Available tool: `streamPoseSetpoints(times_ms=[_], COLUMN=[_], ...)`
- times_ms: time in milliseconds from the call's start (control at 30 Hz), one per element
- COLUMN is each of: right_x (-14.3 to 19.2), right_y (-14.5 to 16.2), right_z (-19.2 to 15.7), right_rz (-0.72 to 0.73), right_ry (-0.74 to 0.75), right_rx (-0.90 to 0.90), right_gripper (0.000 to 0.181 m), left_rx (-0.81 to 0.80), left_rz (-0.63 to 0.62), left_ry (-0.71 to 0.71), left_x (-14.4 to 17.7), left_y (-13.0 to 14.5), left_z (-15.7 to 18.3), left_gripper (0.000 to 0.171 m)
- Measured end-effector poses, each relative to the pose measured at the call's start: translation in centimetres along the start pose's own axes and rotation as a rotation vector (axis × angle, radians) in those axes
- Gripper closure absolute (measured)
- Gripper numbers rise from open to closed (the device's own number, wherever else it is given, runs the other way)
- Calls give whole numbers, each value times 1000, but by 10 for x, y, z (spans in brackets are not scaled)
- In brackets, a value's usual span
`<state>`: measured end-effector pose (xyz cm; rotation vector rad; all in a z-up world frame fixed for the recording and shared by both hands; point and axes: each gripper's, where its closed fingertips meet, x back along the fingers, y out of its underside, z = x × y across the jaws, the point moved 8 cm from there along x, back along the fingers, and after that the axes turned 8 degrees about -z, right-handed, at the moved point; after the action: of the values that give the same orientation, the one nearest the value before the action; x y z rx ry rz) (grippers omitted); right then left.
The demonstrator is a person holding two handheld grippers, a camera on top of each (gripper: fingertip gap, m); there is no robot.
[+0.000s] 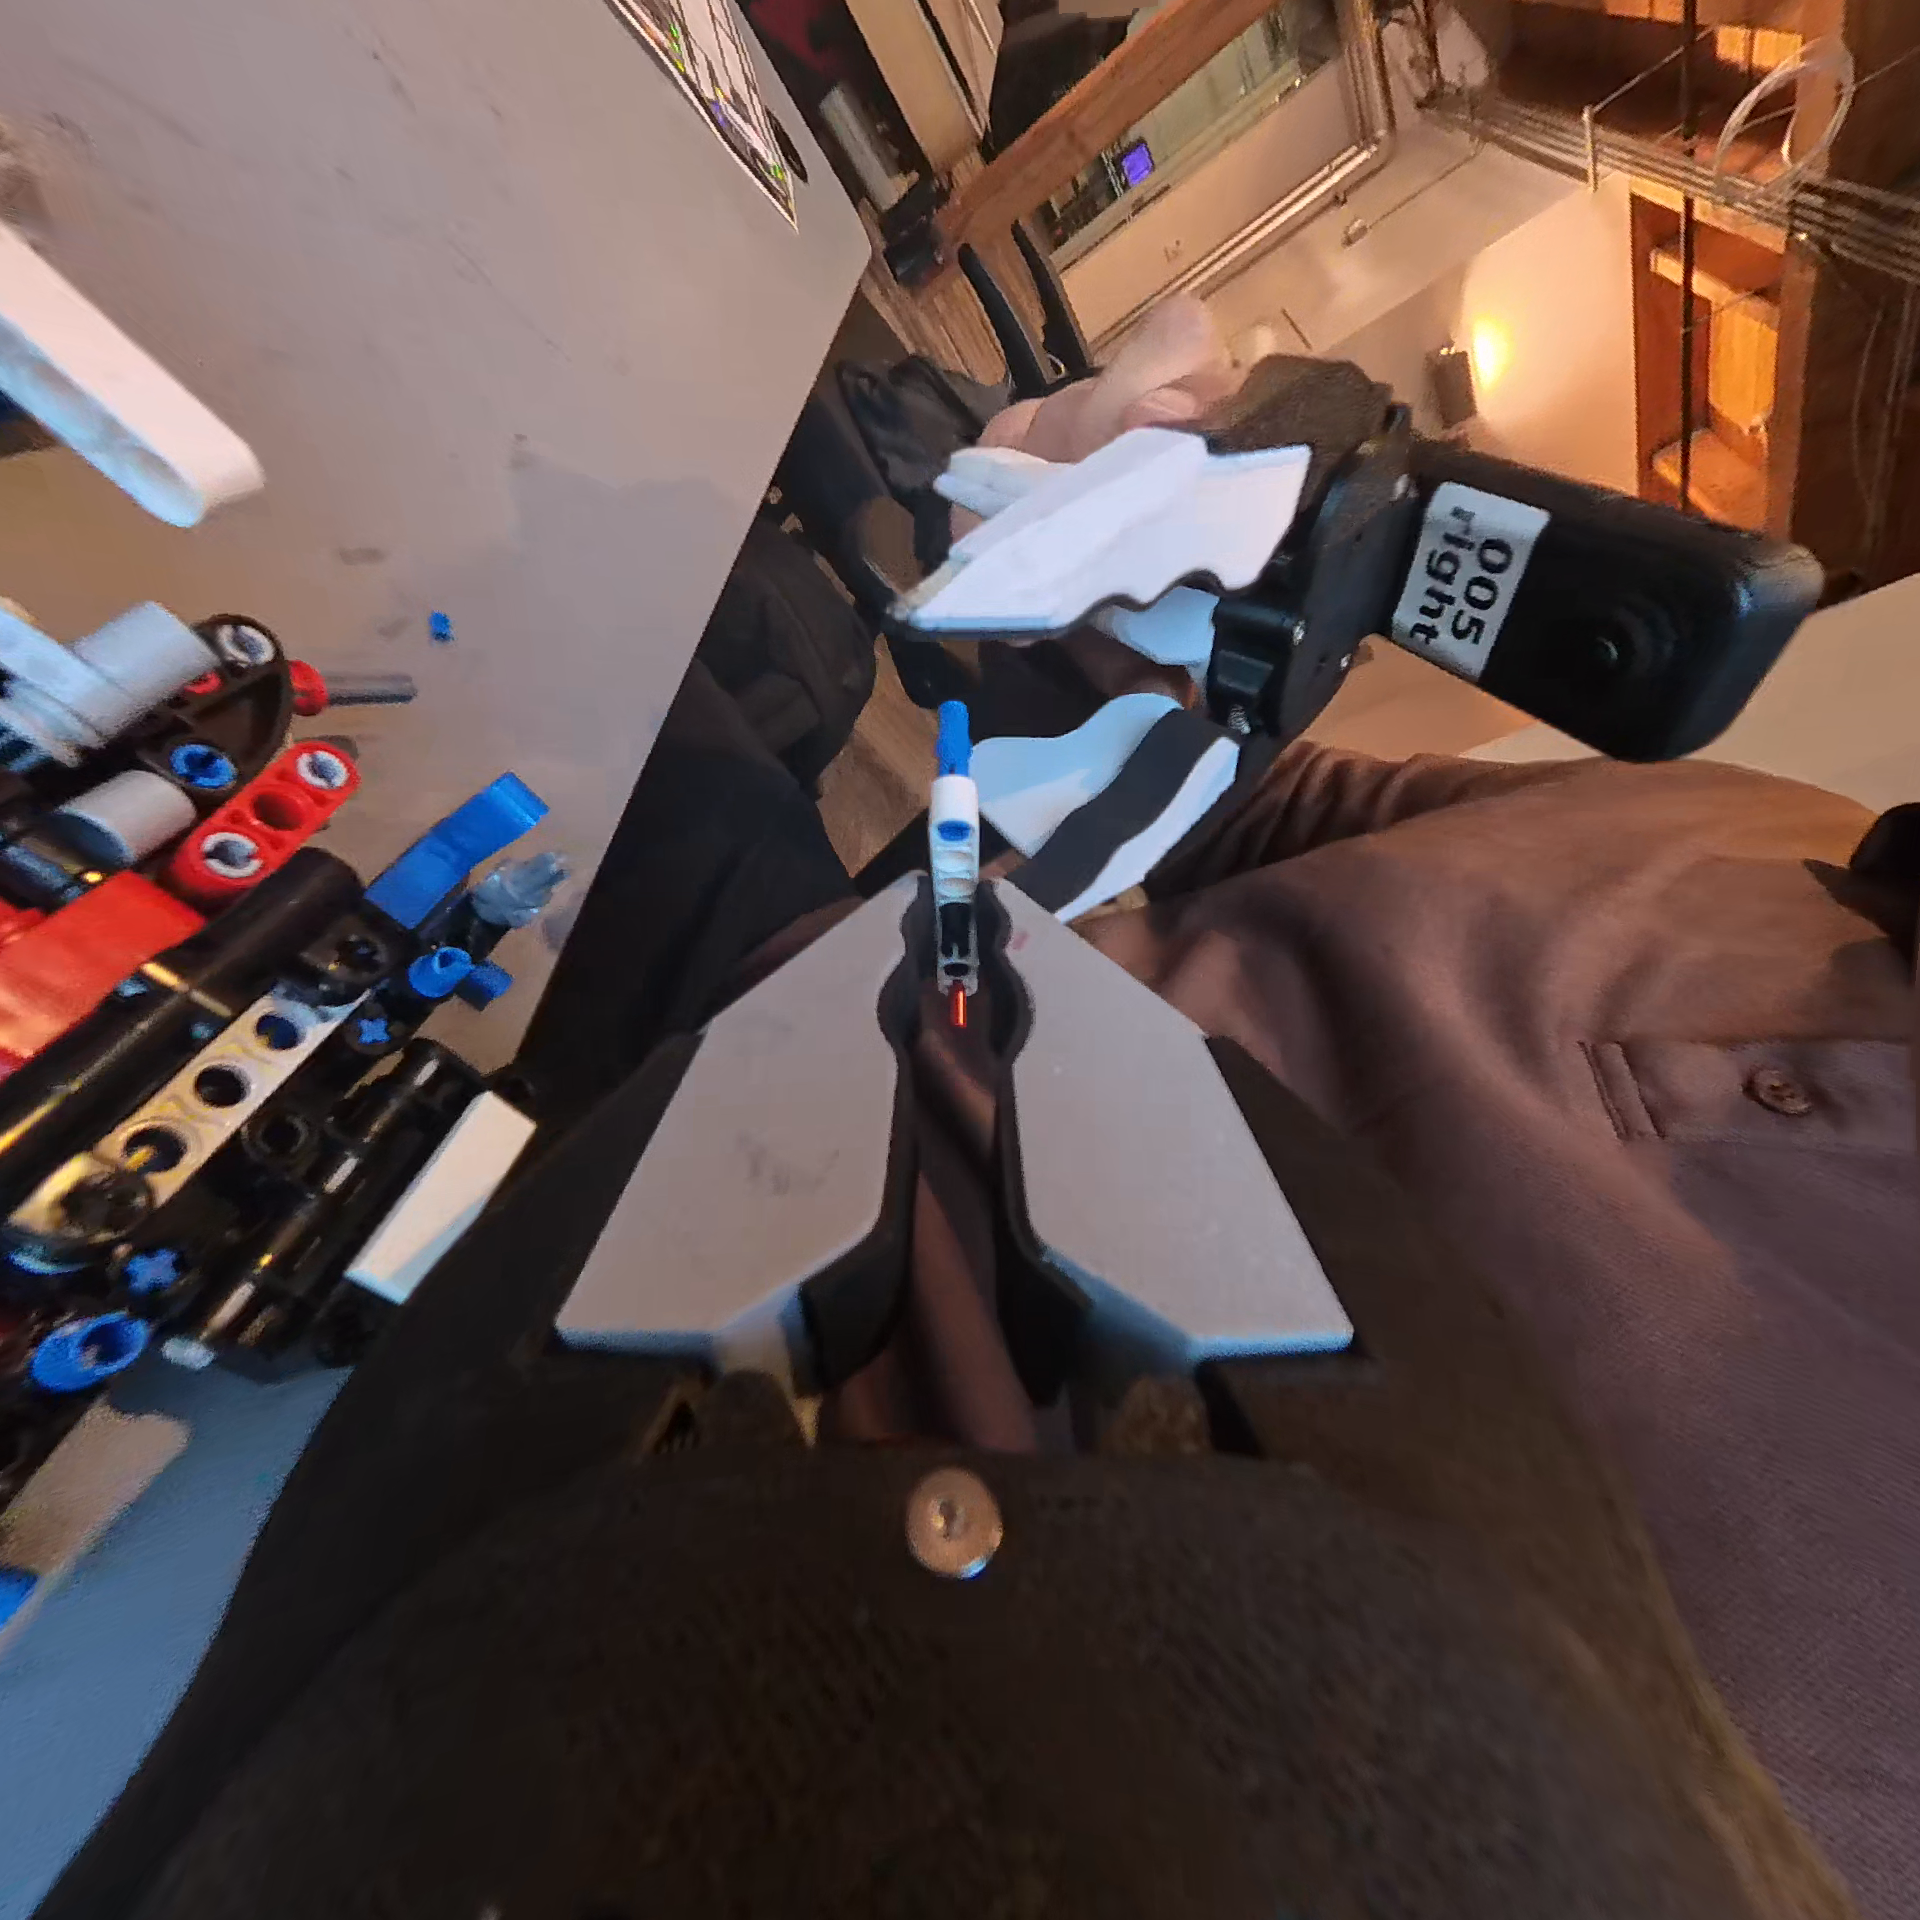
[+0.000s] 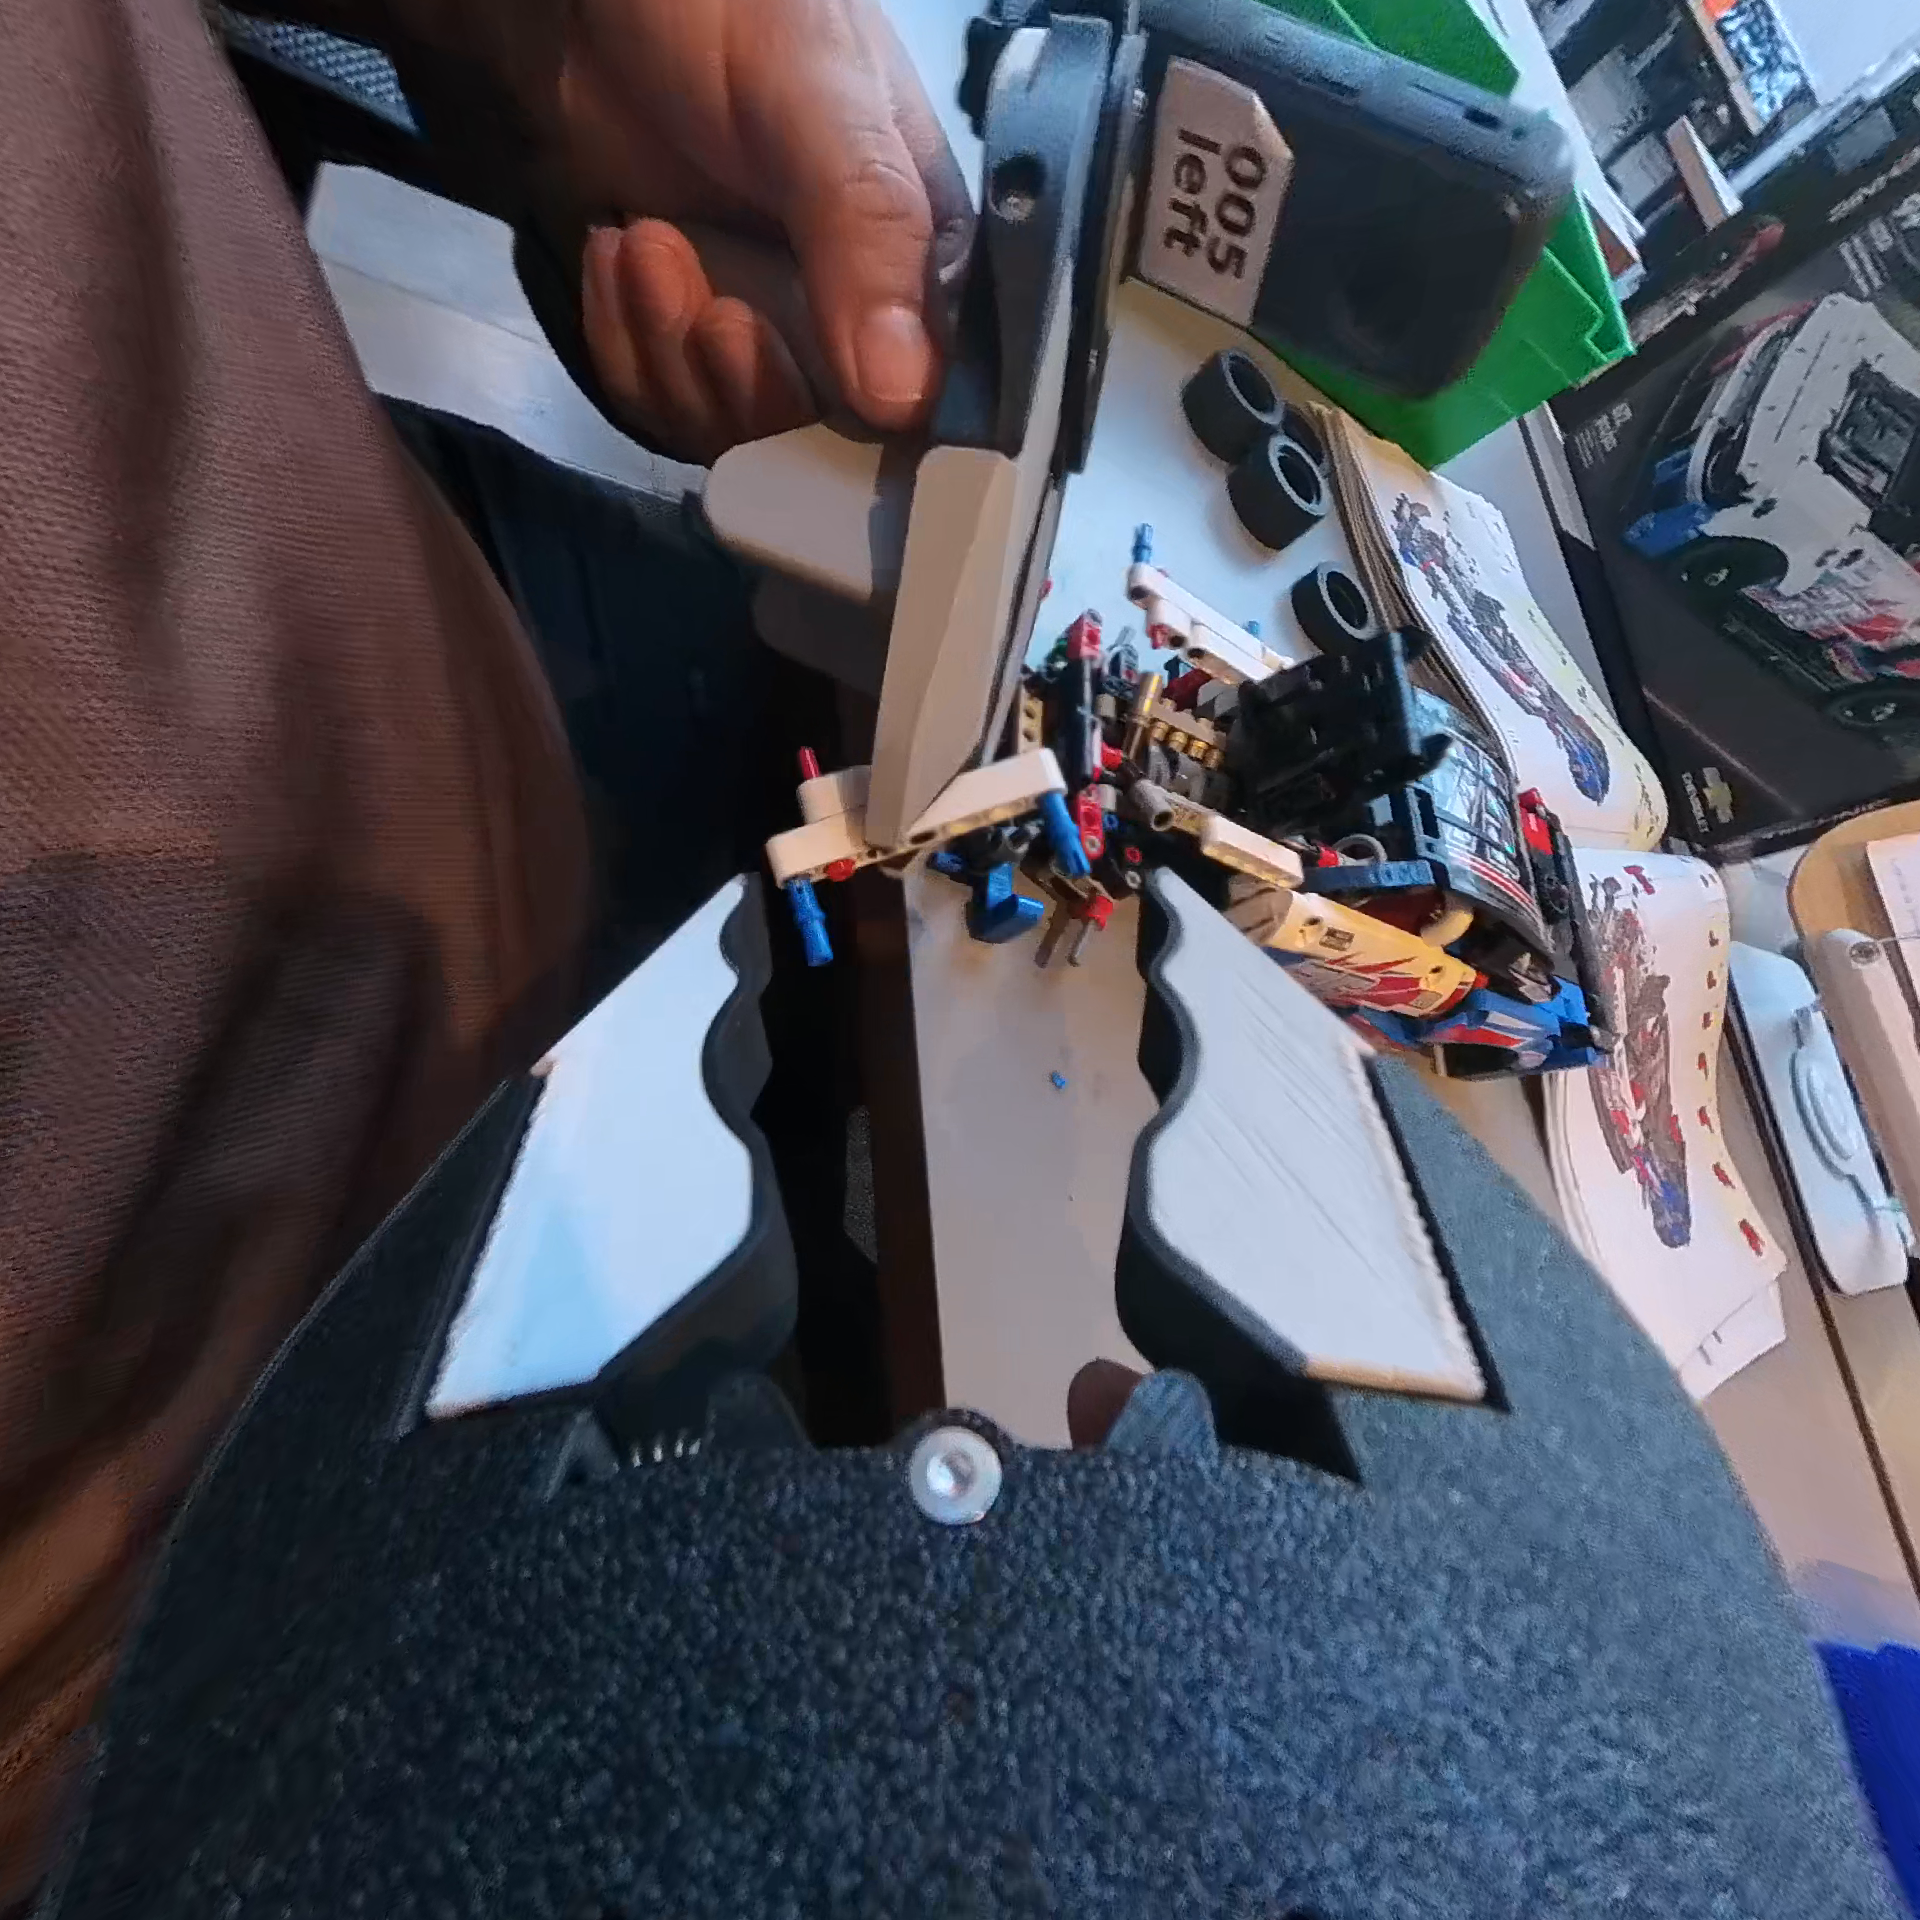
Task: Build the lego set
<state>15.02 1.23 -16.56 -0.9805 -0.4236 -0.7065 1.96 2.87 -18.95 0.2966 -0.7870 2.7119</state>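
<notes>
My left gripper (image 1: 954,896) is shut on a small white lego beam (image 1: 954,821) with a blue pin (image 1: 951,732) sticking out of its far end. It holds the beam in the air off the table's edge. In the right wrist view the left gripper (image 2: 906,821) comes down from above. It pinches the white beam (image 2: 997,795), which carries blue pins (image 2: 810,920) and a red pin (image 2: 808,764). My right gripper (image 2: 948,883) is open and empty, its jaws wide apart just short of the beam. It also shows in the left wrist view (image 1: 935,681). The part-built lego car (image 2: 1403,831) lies on the table behind.
The white table (image 2: 997,1195) ends in an edge beside the held beam. Black tyres (image 2: 1257,436), an open instruction booklet (image 2: 1475,623), a green bin (image 2: 1507,312) and the set's box (image 2: 1818,468) lie beyond the car. A tiny blue piece (image 2: 1057,1081) lies loose on the table. My two grippers' fingertips are within a few centimetres of each other.
</notes>
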Motion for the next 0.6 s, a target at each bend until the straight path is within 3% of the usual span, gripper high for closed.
streamPoseSetpoints(times_ms=[200, 600], right_x=[-4, -7], right_y=[0, 3], right_z=[-6, 1], right_rz=[-12, 0], right_ry=[-7, 13], right_rx=[44, -52], right_gripper=[120, 120], left_rx=[-6, 15], left_rz=[-24, 42], left_ry=[-1, 13], left_x=[-4, 1], left_y=[0, -3], left_z=[1, -3], left_gripper=[167, 167])
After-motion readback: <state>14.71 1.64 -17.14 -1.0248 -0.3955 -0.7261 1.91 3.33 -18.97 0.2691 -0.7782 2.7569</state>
